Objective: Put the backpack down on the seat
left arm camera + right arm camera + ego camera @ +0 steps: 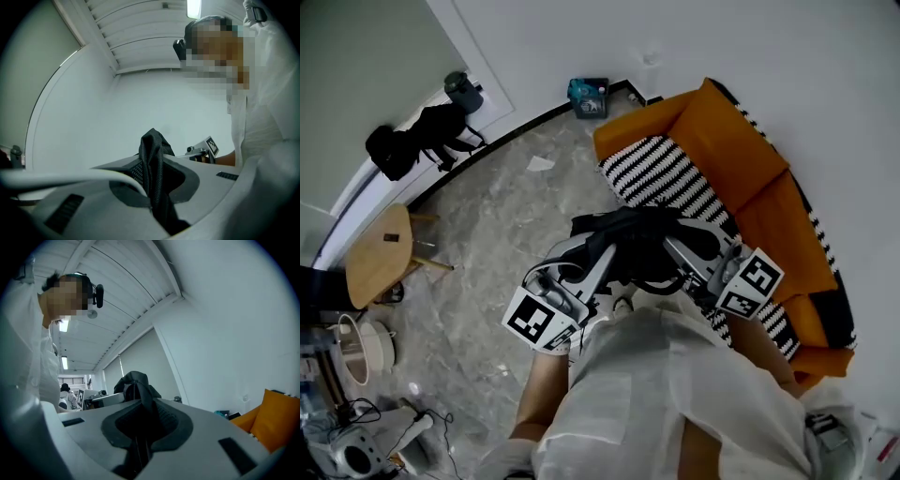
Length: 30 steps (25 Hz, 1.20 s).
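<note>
Black backpack (642, 246) hangs above the floor, just beside the striped sofa seat (670, 183)

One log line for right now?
left gripper: shut on backpack | right gripper: shut on backpack | backpack: held up near sofa, not down

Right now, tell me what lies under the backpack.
The striped seat and grey floor show around the backpack; the patch directly beneath it is covered.

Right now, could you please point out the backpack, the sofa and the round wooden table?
backpack (643, 239): head view, middle of its black body.
sofa (727, 141): head view, orange backrest.
round wooden table (380, 255): head view, bare tabletop.
</note>
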Motion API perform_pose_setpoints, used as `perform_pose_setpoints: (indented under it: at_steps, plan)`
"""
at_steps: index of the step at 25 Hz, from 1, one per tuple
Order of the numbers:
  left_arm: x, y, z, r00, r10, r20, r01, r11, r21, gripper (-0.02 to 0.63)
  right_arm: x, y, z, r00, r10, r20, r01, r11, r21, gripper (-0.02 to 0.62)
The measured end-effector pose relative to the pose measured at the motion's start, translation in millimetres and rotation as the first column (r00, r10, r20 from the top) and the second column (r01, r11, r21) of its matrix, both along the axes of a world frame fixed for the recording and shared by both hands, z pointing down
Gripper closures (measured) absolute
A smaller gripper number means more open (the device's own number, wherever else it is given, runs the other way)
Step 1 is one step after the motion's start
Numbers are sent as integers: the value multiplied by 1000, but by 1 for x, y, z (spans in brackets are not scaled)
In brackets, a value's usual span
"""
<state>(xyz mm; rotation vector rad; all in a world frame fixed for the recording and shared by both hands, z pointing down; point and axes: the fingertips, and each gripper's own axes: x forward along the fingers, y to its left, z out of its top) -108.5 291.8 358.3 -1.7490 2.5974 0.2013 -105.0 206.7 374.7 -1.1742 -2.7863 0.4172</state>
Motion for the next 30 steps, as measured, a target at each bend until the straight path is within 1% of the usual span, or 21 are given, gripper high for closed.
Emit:
perform_pose_setpoints:
  at_steps: [3, 7, 10, 13, 17, 22, 25, 28, 30]
  plan:
    - [-25, -13, 11, 999, 23, -30, -23, 1000, -3, 558, -24, -13, 10, 1000, 21, -16, -21, 1000, 2, 549]
    - [-66, -28, 23, 994, 51, -93, -51, 999, 2, 558, -65, -28, 22, 999, 23, -38, -23, 1000, 17, 549]
    - [-97, -46, 28, 987, 74, -143, -75, 997, -2, 558, -97, -47, 28, 998, 24, -49, -24, 1000, 8, 549]
    - [-133, -73, 28, 975, 131, -180, -136, 991, -13, 558, -130, -73, 30, 997, 44, -61, -45, 999, -16, 549]
    - [-177, -120, 28, 952, 226, -206, -241, 969, -52, 558, -164, -117, 33, 990, 118, -78, -121, 991, -47, 549]
    - [-210, -190, 36, 911, 350, -219, -371, 926, -64, 558, -185, -184, 40, 968, 236, -83, -240, 970, -47, 549]
    - [-228, -227, 45, 880, 416, -230, -441, 895, -66, 558, -197, -219, 48, 944, 320, -81, -323, 946, -22, 549]
    - [-242, -268, 60, 831, 494, -256, -527, 847, -74, 558, -203, -255, 61, 906, 412, -99, -414, 910, 4, 548]
    - [-252, -296, 73, 788, 548, -280, -588, 805, -78, 558, -207, -281, 73, 868, 480, -123, -482, 876, 20, 548]
